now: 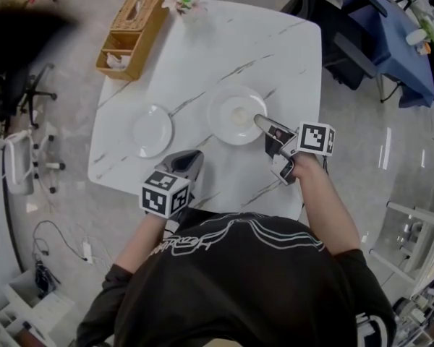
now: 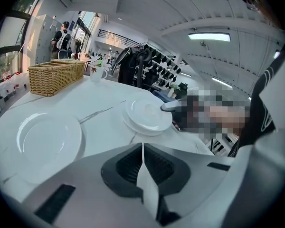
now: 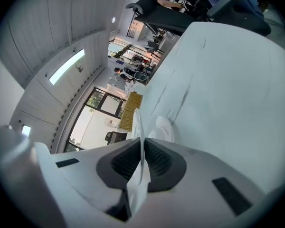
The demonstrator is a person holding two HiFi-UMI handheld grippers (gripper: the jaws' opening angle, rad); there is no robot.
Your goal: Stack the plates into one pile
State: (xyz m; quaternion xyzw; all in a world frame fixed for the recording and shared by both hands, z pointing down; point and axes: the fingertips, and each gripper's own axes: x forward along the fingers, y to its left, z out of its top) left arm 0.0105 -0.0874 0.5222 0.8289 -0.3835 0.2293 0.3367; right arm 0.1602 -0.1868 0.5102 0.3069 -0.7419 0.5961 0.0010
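Two lots of white plates lie on the white marble table [image 1: 275,56]. A single plate [image 1: 152,130] [image 2: 47,139] sits at the left. To its right one plate rests on a wider plate [image 1: 237,114] [image 2: 147,114]. My right gripper [image 1: 259,120] [image 3: 140,142] reaches in from the right and is shut on the top plate's rim [image 3: 135,120], seen edge-on between the pads; the lower plate [image 3: 165,129] shows just beyond. My left gripper [image 1: 192,157] [image 2: 142,148] hangs over the table's near edge, between the two lots, shut with nothing in it.
A wicker basket [image 1: 134,33] [image 2: 54,76] stands at the table's far left corner, a small flower pot [image 1: 182,2] beside it. An office chair [image 1: 29,150] is left of the table, a blue-covered table [image 1: 390,42] at the far right.
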